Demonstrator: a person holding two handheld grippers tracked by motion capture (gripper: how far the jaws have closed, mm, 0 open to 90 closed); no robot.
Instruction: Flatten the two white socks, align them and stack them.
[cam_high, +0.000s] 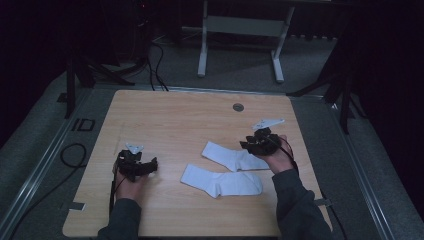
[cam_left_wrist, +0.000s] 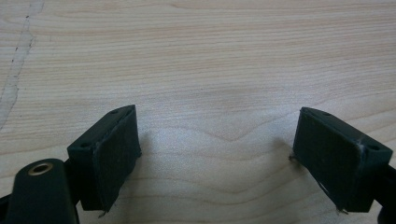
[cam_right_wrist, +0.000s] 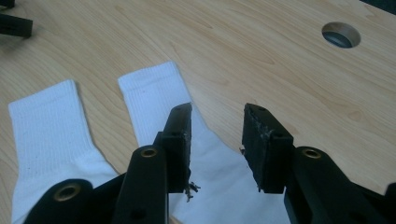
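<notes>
On the desk (cam_high: 165, 115), right half, two white socks lie flat side by side, cuffs toward the desk's middle. Nearer sock (cam_high: 221, 181) sits closer to the front edge; far sock (cam_high: 235, 158) is just behind it, and their edges look to be touching or nearly so. Round cable hole (cam_high: 238, 107) sits near the back edge, well apart from both.

My right gripper (cam_high: 252, 142) is at the far sock's foot end, toward the right edge. In the right gripper view my jaws hang over the far sock (cam_right_wrist: 154, 100), partly spread, with a gap between the pads and no cloth pinched in it. Nearer sock (cam_right_wrist: 51, 135) lies to the left of them there.

My left gripper (cam_high: 145, 167) is on the left half near the front edge, well apart from the socks. In the left gripper view its jaws stand wide apart over bare wood, with nothing between them.
</notes>
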